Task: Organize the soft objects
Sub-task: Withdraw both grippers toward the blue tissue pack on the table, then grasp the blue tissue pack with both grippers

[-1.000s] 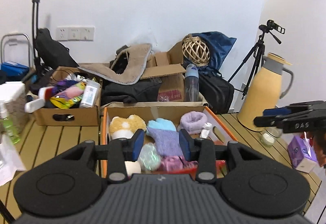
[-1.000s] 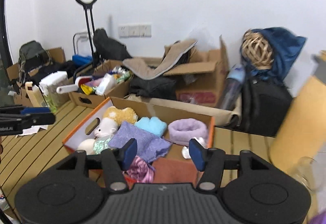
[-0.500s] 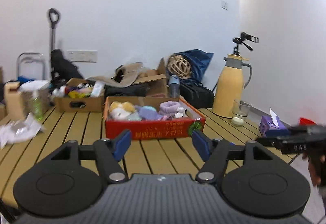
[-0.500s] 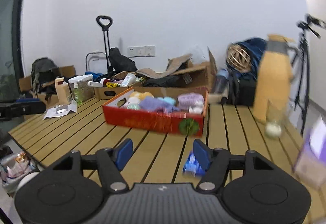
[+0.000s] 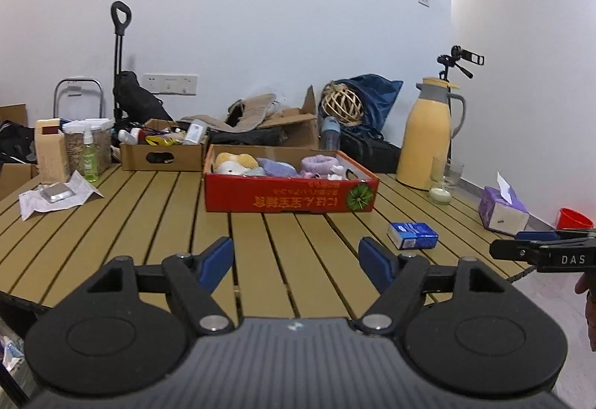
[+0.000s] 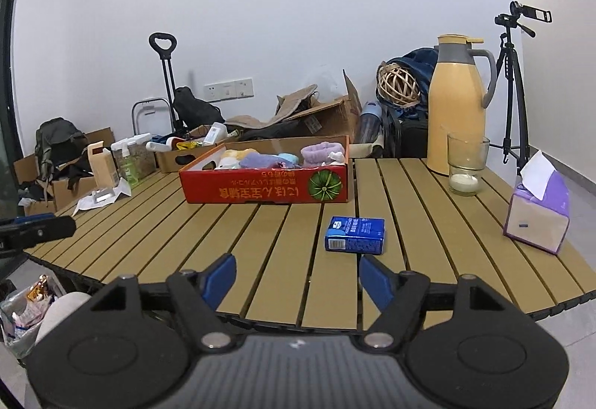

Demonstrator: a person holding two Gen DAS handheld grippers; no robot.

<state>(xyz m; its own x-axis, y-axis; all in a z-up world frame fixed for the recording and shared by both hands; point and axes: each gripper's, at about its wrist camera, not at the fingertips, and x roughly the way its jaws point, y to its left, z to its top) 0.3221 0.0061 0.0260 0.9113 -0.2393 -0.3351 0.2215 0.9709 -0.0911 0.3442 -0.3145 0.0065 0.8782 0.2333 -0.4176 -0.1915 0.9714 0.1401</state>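
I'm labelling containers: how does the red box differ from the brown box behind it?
The red box is printed red with a watermelon picture, while the brown box is plain cardboard. The red box is wider and stands nearer the table's middle; the brown box stands at the back edge. The red box holds plush toys and soft cloths; the brown box holds bottles and packets. Both are open-topped, with cut-out handles.

White letters "DAS" stand on the side of the right gripper (image 5: 547, 254), seen from the left wrist. The red box (image 6: 266, 185) carries a row of yellow characters printed upside down beside a watermelon picture; they look East Asian, though I cannot read them.
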